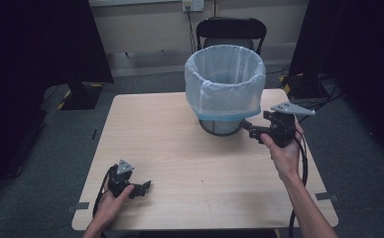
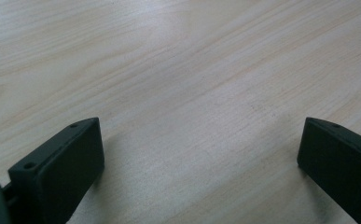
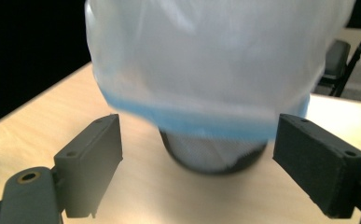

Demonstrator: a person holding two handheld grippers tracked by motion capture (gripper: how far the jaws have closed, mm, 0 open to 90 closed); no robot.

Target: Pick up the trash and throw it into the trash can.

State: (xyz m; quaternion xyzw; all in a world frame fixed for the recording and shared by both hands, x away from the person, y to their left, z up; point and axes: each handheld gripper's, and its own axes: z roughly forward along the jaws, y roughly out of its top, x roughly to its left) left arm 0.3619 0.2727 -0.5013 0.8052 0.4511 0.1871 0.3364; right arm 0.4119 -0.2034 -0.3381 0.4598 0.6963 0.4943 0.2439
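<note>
A black mesh bin (image 1: 222, 127) lined with a white bag (image 1: 225, 79) that has a blue hem stands at the back middle of the wooden table (image 1: 179, 148). My right gripper (image 1: 251, 131) is held just right of the bin's base, pointing at it, jaws open and empty. In the right gripper view the bag (image 3: 206, 56) and the bin's dark base (image 3: 211, 158) sit close ahead between the spread jaws of that gripper (image 3: 199, 154). My left gripper (image 1: 144, 189) rests low near the table's front left, open. Its own view has the gripper (image 2: 201, 154) over bare wood (image 2: 183, 70).
A black chair (image 1: 231, 29) stands behind the table. Dark panels (image 1: 35, 39) flank both sides, and cables (image 1: 313, 94) lie on the floor at the right. Small tape marks (image 1: 80, 206) sit at the table's front corners.
</note>
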